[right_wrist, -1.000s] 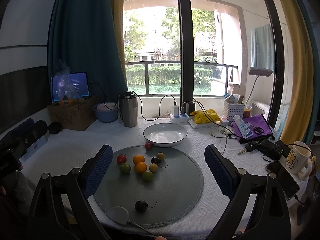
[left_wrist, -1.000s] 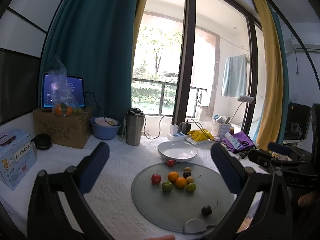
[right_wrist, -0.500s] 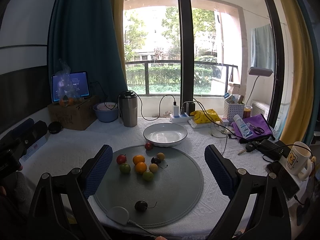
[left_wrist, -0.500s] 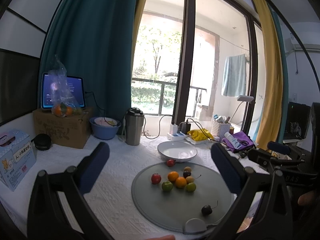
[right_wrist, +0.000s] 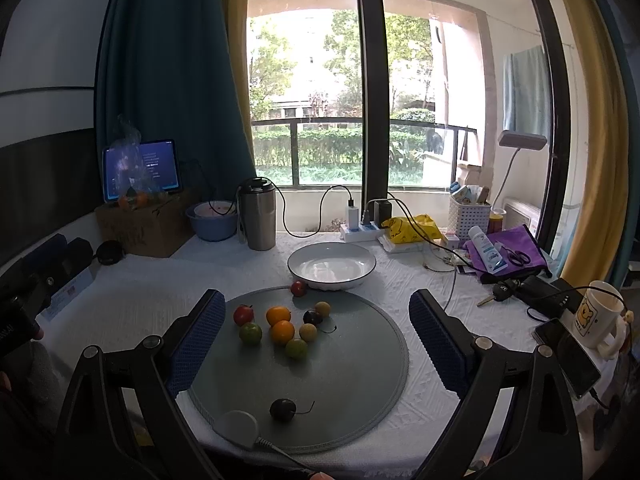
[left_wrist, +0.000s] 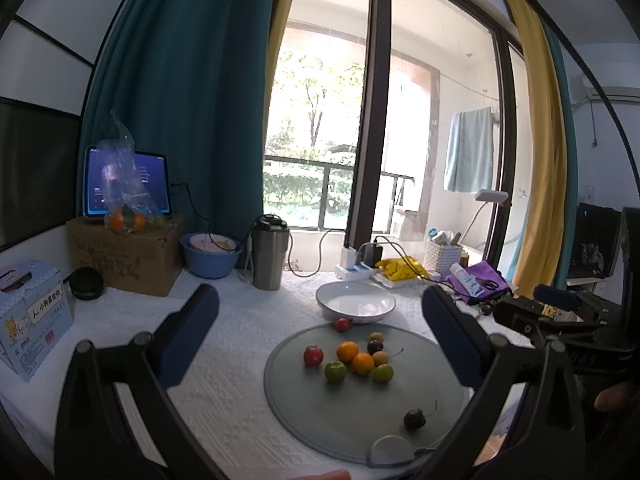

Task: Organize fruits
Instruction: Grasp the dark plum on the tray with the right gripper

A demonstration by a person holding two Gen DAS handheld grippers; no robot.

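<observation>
Round grey mat: fruits clustered at 11 o'clock.
White bowl: at the mat's 12 o'clock edge, empty.
Left gripper, right gripper: jaws spread wide, nothing held.
Dark cherry: lone at 6 o'clock. Risk judged: round fruits nudged off the mat by wide jaws.

The table has a white textured cloth. A round grey mat lies at its near edge, with a white bowl just behind. A steel tumbler, a blue basin and a cardboard box stand along the far edge.
</observation>
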